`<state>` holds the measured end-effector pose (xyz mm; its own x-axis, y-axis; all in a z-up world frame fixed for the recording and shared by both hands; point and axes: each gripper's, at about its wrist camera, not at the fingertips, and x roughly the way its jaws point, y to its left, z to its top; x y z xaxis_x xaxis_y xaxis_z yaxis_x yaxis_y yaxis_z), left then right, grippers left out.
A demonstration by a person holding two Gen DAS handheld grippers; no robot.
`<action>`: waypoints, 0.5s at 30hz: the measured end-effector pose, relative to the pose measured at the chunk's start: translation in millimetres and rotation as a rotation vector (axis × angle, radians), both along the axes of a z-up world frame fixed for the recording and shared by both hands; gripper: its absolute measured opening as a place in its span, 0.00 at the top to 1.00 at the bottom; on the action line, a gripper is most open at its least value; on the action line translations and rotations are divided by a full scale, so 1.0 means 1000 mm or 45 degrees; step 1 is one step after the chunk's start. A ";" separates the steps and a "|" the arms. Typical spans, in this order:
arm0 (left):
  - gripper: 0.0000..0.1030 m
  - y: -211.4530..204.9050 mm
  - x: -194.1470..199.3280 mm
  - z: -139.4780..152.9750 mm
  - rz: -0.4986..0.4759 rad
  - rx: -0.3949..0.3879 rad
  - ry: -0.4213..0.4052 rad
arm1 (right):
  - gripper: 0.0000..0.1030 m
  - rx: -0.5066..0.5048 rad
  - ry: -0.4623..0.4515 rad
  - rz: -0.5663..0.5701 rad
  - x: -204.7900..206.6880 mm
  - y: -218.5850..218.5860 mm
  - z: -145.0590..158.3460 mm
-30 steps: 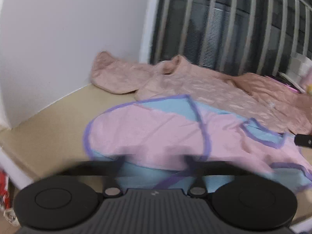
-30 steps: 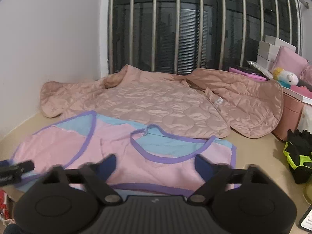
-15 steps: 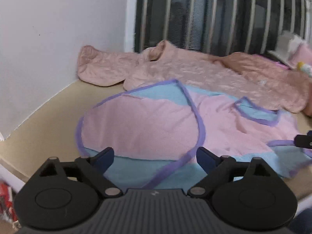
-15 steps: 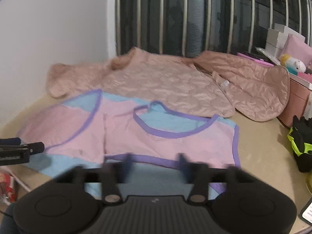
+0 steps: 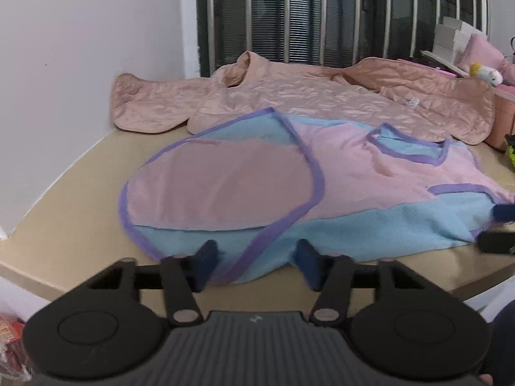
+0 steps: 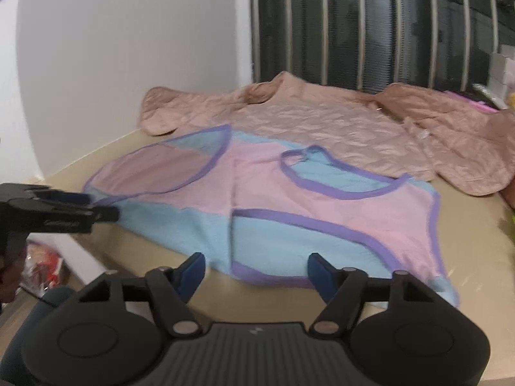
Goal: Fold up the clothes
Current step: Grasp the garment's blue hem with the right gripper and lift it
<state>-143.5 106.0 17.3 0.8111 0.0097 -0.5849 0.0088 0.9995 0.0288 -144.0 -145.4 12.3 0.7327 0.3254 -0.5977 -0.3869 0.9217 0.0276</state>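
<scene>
Both grippers have dropped closer to the near hem since a second ago. Left gripper [image 5: 254, 262], jaws apart, straddles the soft pink-and-blue top [image 5: 341, 173], purple-trimmed and flat on the beige tabletop [image 5: 74, 206]. Right gripper [image 6: 256, 273], jaws apart, sits at the hem's purple edge. Behind lies a quilted, shiny peach jacket [image 6: 322, 119], touching the top's far edge. Metal window bars [image 5: 322, 16] stand beyond.
</scene>
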 end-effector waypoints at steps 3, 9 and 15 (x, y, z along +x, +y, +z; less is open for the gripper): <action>0.67 0.006 0.001 0.001 -0.025 -0.022 0.005 | 0.66 -0.008 -0.002 0.052 -0.001 0.007 -0.003; 0.97 0.022 0.013 0.009 -0.050 -0.098 0.067 | 0.97 -0.002 0.015 0.092 -0.002 0.010 -0.002; 0.97 0.021 0.021 0.033 -0.074 -0.068 0.027 | 0.97 0.036 -0.048 0.071 0.004 0.003 0.018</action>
